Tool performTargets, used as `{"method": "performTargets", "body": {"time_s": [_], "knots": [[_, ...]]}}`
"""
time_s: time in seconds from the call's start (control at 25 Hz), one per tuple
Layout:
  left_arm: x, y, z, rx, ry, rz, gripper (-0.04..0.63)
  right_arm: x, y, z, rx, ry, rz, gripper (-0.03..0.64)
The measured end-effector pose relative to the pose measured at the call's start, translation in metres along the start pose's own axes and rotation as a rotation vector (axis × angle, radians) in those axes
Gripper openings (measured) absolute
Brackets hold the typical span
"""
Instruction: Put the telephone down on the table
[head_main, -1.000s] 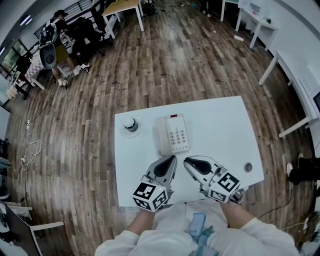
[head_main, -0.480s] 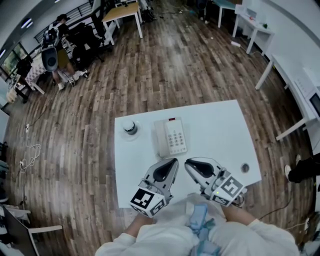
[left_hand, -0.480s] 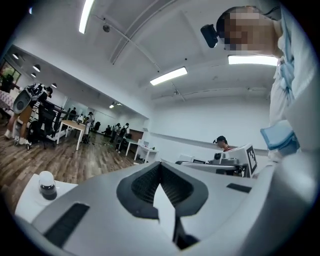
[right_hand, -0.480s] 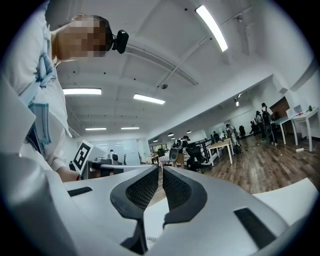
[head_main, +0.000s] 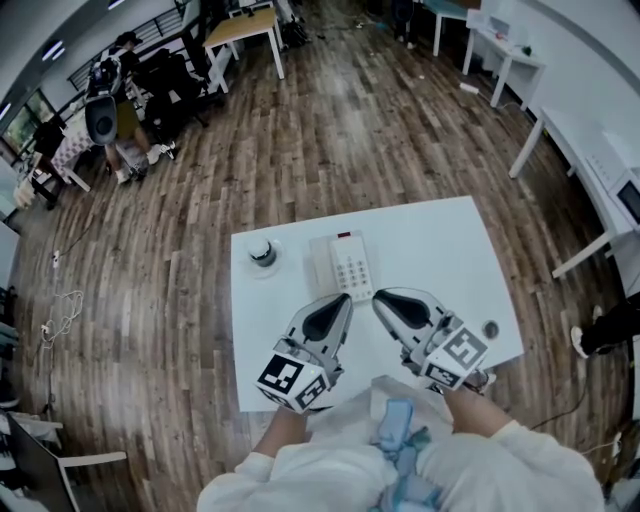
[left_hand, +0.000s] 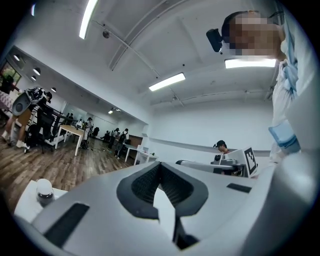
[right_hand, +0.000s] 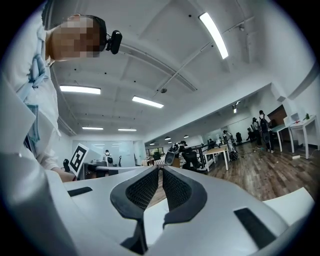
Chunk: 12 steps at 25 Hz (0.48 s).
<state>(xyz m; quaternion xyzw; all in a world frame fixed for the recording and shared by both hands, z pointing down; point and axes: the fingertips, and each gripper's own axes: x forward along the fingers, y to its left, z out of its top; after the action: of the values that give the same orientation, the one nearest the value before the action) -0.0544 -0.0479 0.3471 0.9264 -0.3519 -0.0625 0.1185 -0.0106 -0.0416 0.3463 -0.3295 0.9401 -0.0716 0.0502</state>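
Nearest, below the telephone in the head view: the person's pale sleeves (head_main: 300, 480) and both marker cubes.

Left tongs (head_main: 346, 299) sit on the near-left side of the telephone. They're closed, pads meet at the tip, and nothing is in them. Right tongs (head_main: 378, 297) sit on the near-right side of the telephone. Their pads are almost together with a thin slit between them, and they're empty. The two tips are close to each other and angle in toward the telephone's near edge, overlapping it in the head view. Can't tell if either touches it, and neither grips it.

Telephone (head_main: 347, 262) is white and lies flat on the white table (head_main: 440, 250), roughly mid-table. Its keypad faces up, the handset is along its left side, and there's a small dark red patch at its far end.

Just left of the telephone, apart from it, is a small round thing (head_main: 262, 252) with a dark base and a pale domed top. Well right of the telephone, by the table's near-right corner, is a round hole (head_main: 490, 328) in the top.

Beyond the telephone is wood-plank floor (head_main: 330, 120). Far left of the telephone are people (head_main: 110, 110) seated among dark chairs. Far behind it stands a wood-top table (head_main: 240, 20). Far right are white tables (head_main: 505, 50) along the wall.
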Motion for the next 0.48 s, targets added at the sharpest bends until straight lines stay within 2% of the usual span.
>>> {"method": "performTargets", "body": {"time_s": [0.2, 0.48], "knots": [[0.013, 0.009, -0.003, 0.005, -0.006, 0.009, 0.002, 0.008, -0.01, -0.003, -0.028, 0.023, -0.006, 0.044], [0.012, 0.01, -0.004, -0.03, -0.006, 0.015, 0.002, 0.003, -0.01, -0.002, 0.011, 0.021, -0.009, 0.032]]}}
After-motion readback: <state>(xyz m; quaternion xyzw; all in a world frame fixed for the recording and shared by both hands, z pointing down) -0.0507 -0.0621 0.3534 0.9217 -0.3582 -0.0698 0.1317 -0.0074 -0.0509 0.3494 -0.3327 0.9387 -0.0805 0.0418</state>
